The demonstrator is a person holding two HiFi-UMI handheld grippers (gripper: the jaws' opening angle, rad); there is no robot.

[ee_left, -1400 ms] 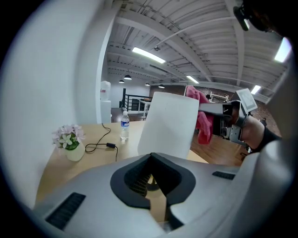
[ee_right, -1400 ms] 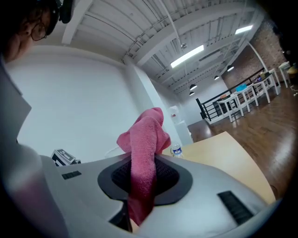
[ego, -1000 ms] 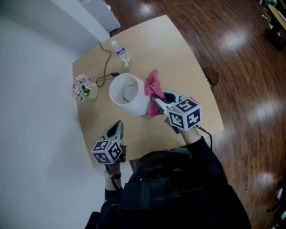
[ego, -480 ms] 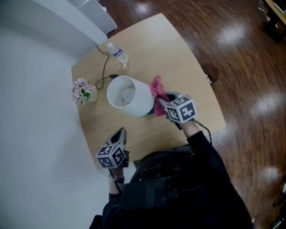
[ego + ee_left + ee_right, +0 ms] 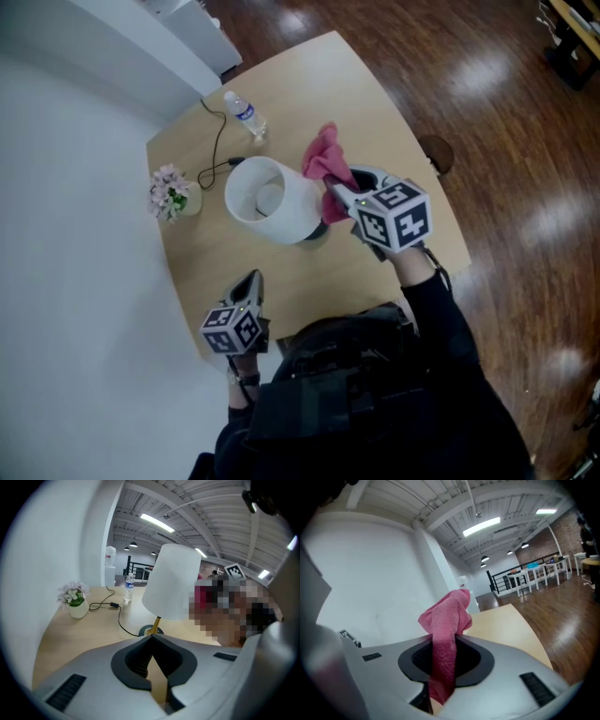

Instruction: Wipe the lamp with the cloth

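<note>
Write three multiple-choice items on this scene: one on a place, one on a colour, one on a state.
1. In the head view, where is the flower pot?
A) left of the lamp, at the edge of the table
B) right of the lamp
C) on the floor

2. What colour is the cloth?
A) blue
B) pink
C) white

3. How is the left gripper?
A) shut on the cloth
B) open round the lamp stem
C) shut, empty

Answers:
1 A, it stands by the table's left edge in that view.
2 B, it shows pink in the head and right gripper views.
3 C, its jaws meet with nothing between them, while the right gripper holds the cloth.
</note>
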